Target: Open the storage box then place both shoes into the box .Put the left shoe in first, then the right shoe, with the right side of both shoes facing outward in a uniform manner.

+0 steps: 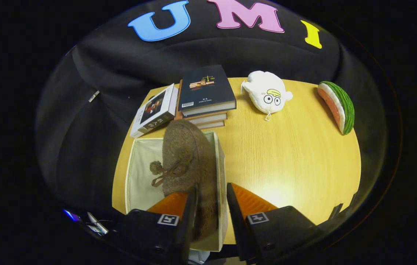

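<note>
A brown fuzzy shoe point(186, 154) with a lace bow and pom-pom sits between my fingers, toe pointing away from me. My gripper point(211, 198) is shut on its near end, which looks blurred. The shoe hangs over the right half of the open storage box point(136, 173), a pale fabric-lined box standing on the near left part of the wooden table point(289, 158). The shoe lies along the box's right wall point(222, 165). The left half of the box's inside shows bare lining. The shoe hides the box's floor beneath it.
Just beyond the box is a stack of books point(206, 92), with another book point(155, 110) leaning to its left. A white plush toy point(267, 94) and a watermelon-slice plush point(337, 105) lie at the far right of the table.
</note>
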### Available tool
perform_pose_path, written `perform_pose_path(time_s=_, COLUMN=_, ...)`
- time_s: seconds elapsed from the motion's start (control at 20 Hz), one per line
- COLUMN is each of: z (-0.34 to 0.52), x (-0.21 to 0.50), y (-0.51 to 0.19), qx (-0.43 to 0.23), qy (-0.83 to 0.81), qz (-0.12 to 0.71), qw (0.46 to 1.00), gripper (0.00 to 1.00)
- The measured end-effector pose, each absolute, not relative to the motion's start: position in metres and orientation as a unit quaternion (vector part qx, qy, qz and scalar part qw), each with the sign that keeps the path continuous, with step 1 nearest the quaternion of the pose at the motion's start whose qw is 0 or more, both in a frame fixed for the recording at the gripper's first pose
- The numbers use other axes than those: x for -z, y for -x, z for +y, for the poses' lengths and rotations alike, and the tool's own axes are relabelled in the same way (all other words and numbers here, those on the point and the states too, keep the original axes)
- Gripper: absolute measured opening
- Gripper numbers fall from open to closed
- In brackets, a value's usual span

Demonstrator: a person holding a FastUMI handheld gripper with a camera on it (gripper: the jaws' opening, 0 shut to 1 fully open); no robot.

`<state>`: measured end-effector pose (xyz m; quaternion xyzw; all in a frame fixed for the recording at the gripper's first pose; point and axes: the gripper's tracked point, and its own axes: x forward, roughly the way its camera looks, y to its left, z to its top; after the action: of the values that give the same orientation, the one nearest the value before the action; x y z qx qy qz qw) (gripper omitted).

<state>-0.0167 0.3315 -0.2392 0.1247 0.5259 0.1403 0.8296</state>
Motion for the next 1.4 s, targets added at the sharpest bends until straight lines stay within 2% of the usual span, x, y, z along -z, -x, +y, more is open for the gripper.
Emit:
perform_pose_path(time_s=0.05, z=0.332, x=0.241, y=0.023, qx=-0.148, qy=-0.127, qz=0.529, qw=0.826, gripper=0.69)
perform_pose_path(time_s=0.2, z=0.327, x=0.232, y=0.029, qx=-0.154, qy=-0.147, qz=0.517, qw=0.829, gripper=0.9)
perform_pose_path(time_s=0.35, z=0.323, x=0.222, y=0.028, qx=-0.155, qy=-0.162, qz=0.505, qw=0.834, gripper=0.9)
perform_pose_path(time_s=0.5, z=0.315, x=0.219, y=0.024, qx=-0.154, qy=-0.167, qz=0.494, qw=0.839, gripper=0.97)
perform_pose_path(time_s=1.05, z=0.322, x=0.214, y=-0.015, qx=-0.138, qy=-0.199, qz=0.464, qw=0.852, gripper=0.97)
perform_pose_path(time_s=1.4, z=0.262, x=0.178, y=-0.029, qx=-0.126, qy=-0.188, qz=0.357, qw=0.906, gripper=0.97)
